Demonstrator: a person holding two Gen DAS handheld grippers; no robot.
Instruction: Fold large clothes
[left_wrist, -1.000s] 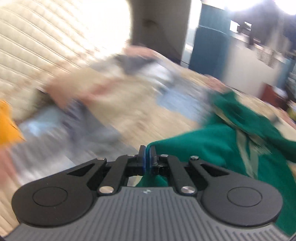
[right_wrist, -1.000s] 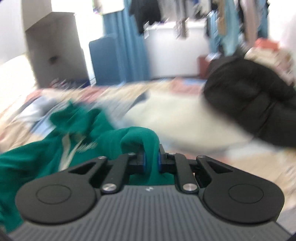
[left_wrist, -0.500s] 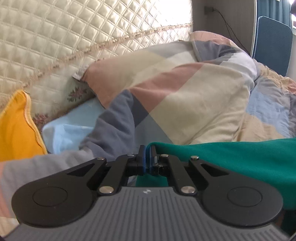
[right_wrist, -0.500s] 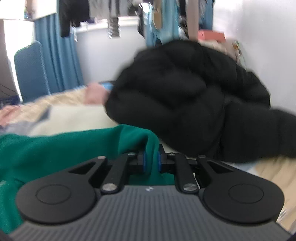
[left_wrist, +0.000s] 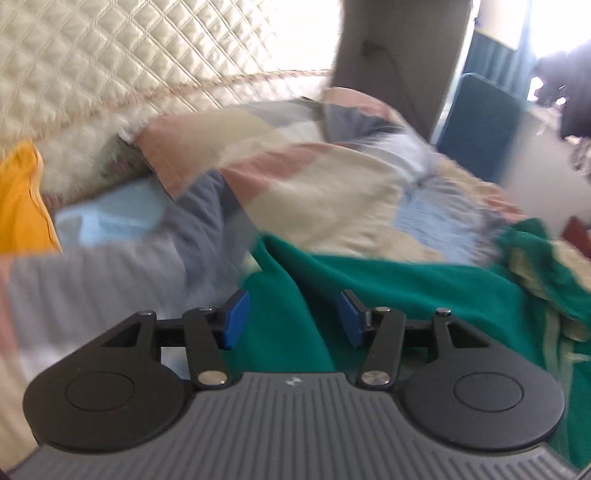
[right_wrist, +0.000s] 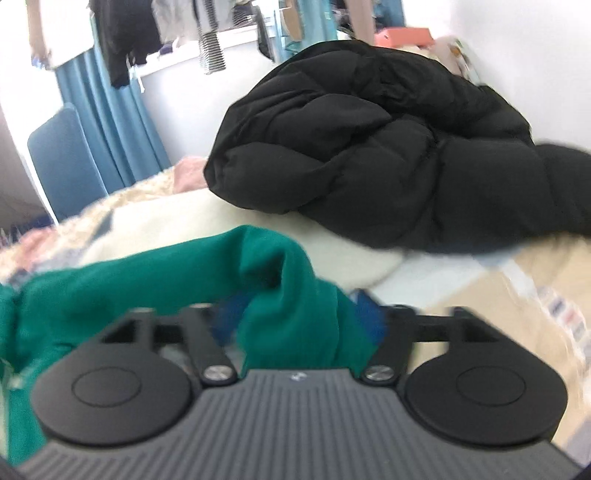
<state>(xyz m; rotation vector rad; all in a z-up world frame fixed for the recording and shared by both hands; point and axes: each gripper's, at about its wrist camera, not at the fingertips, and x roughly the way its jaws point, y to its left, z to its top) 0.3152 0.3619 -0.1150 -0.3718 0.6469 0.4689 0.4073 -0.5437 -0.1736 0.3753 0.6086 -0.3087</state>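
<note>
A green garment with a cream trim lies on the bed, spread to the right in the left wrist view. My left gripper is open, its blue pads apart, with a green fold lying loose between them. In the right wrist view the same green garment bunches up at the left and middle. My right gripper is open too, its pads apart with a hump of green cloth between them, not pinched.
A patchwork quilt and a quilted cream headboard lie ahead of the left gripper, with an orange pillow at the far left. A black puffer jacket is heaped at the right. A blue chair stands beyond the bed.
Both grippers were shut on the green garment and have opened, letting the cloth go. The left view has swung slightly right and the garment has dropped onto the bed.
</note>
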